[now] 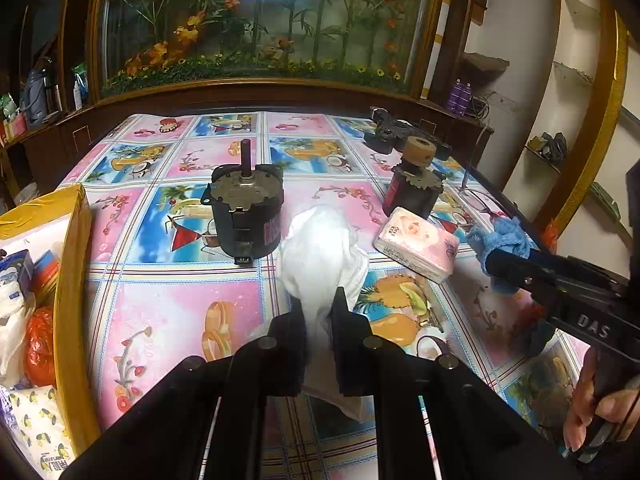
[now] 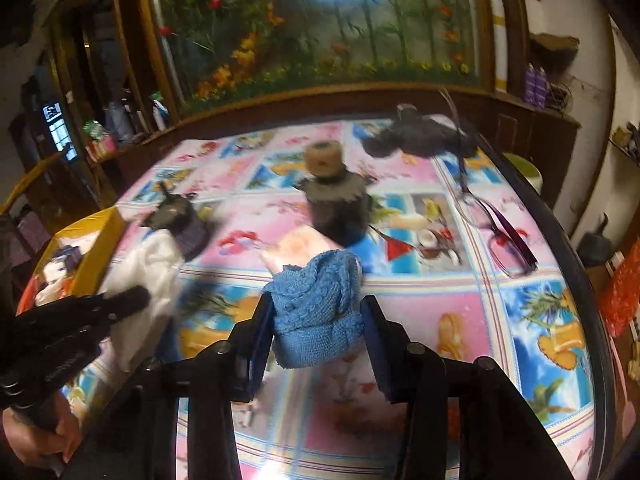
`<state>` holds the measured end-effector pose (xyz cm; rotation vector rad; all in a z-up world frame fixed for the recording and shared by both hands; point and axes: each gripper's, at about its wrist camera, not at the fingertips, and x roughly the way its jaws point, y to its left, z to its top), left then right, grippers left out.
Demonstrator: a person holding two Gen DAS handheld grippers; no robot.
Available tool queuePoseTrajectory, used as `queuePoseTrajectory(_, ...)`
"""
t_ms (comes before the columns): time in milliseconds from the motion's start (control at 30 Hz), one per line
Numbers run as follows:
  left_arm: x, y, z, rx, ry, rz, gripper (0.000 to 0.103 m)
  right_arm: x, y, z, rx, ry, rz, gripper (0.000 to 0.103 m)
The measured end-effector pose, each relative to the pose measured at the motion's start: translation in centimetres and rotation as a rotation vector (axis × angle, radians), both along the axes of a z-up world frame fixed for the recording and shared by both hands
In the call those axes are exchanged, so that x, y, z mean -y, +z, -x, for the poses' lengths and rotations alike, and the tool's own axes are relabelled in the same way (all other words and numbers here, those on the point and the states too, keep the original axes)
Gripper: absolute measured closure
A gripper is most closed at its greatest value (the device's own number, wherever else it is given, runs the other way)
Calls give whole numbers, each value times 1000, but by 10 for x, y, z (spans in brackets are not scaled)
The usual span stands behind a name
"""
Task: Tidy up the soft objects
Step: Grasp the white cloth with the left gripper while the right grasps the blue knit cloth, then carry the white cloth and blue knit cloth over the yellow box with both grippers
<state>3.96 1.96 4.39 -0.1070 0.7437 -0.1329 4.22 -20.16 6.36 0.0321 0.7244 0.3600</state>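
My left gripper (image 1: 318,304) is shut on a white cloth (image 1: 320,252), which bunches up ahead of the fingers above the patterned tablecloth (image 1: 180,304). My right gripper (image 2: 316,312) is shut on a blue knitted cloth (image 2: 316,312) and holds it over the table; it shows at the right of the left wrist view (image 1: 500,240). A pink tissue pack (image 1: 418,244) lies on the table between the two cloths. The white cloth also shows at the left of the right wrist view (image 2: 148,276).
A yellow box (image 1: 68,264) holding soft packs and bags stands at the table's left edge. Two dark motors (image 1: 246,216) (image 1: 414,184) stand mid-table. Purple glasses (image 2: 500,236) lie at the right. A dark tool (image 1: 400,134) lies at the back right.
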Motion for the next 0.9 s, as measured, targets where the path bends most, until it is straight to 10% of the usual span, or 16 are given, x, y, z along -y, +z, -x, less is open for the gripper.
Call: queuePoseTrajectory(900, -14, 24, 42, 104, 64, -39, 93, -26, -8, 6, -3, 83, -20, 56)
